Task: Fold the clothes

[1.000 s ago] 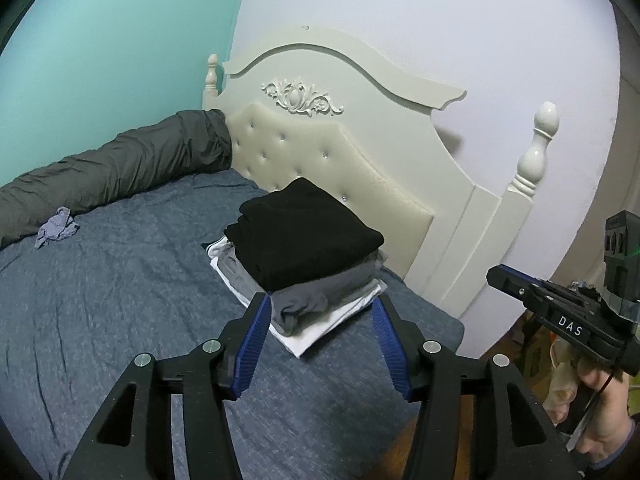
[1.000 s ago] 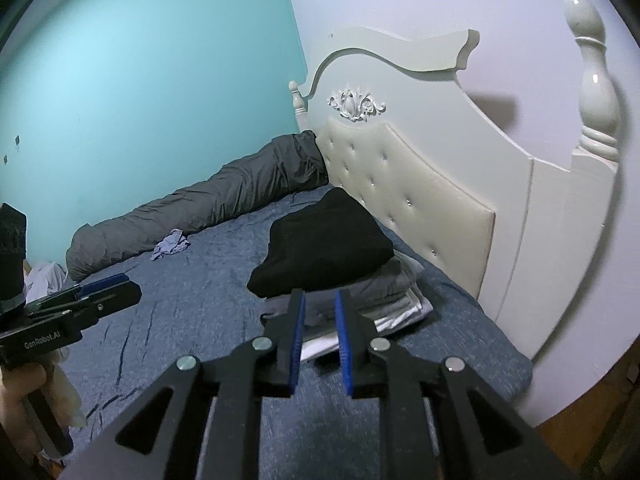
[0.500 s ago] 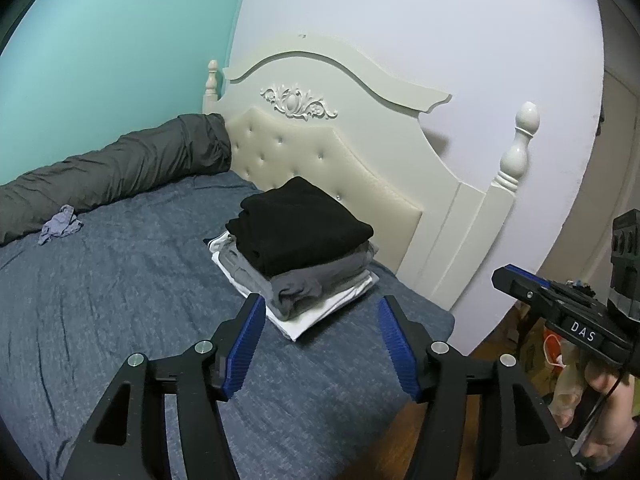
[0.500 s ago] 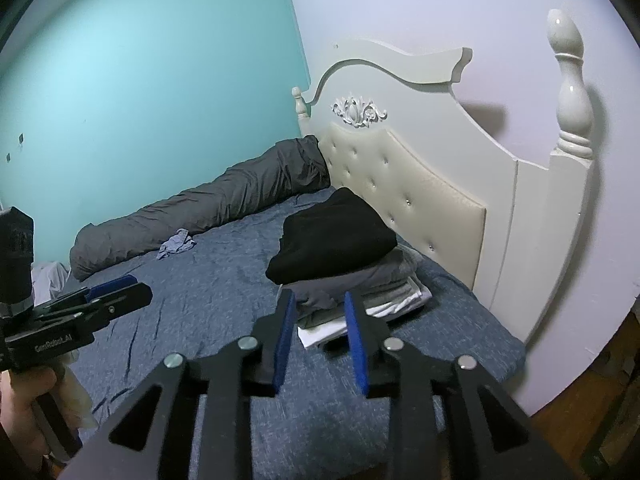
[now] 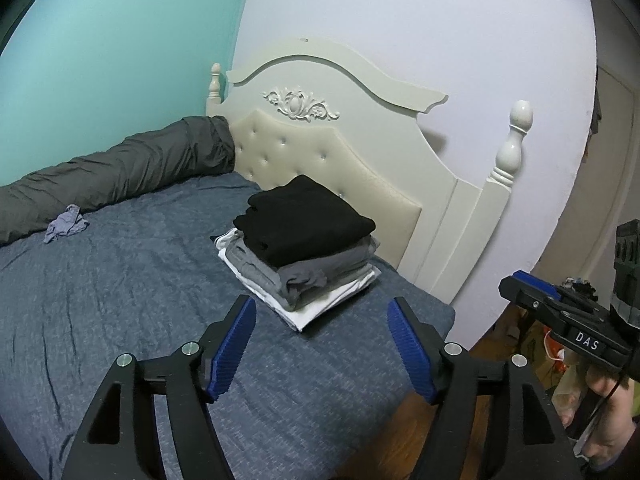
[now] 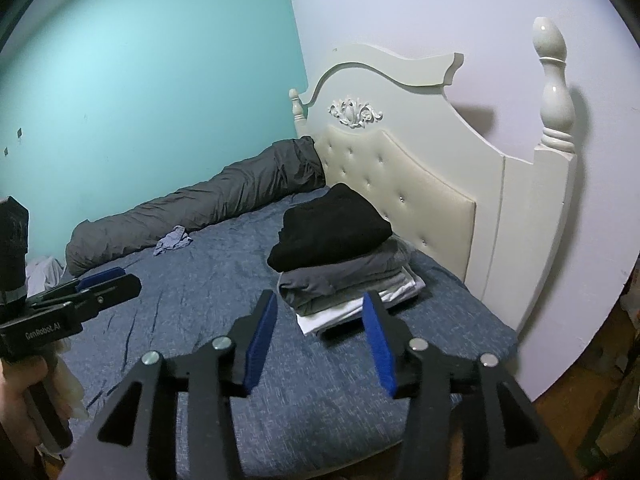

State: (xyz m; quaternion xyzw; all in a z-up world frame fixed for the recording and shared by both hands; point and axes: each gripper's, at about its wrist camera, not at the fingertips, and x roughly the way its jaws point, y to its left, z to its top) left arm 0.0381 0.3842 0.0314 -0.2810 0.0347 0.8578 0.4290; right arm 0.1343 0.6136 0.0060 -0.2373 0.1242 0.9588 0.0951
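A stack of folded clothes (image 5: 304, 248), black on top, grey in the middle, white at the bottom, lies on the blue bed (image 5: 120, 300) near the headboard; it also shows in the right wrist view (image 6: 340, 260). My left gripper (image 5: 322, 344) is open and empty, held back from the stack above the bed's near edge. My right gripper (image 6: 320, 332) is open and empty, also short of the stack. A small crumpled bluish cloth (image 5: 66, 222) lies far left on the bed, seen too in the right wrist view (image 6: 174, 240).
A cream tufted headboard (image 5: 340, 152) with a corner post (image 5: 514, 136) stands behind the stack. A rolled grey duvet (image 5: 112, 176) lies along the teal wall. Wooden floor (image 5: 400, 448) and clutter (image 5: 536, 352) lie right of the bed.
Both grippers have pulled back from the stack, which now looks smaller. The right gripper's jaws have opened from nearly shut to wide. The left gripper stays open.
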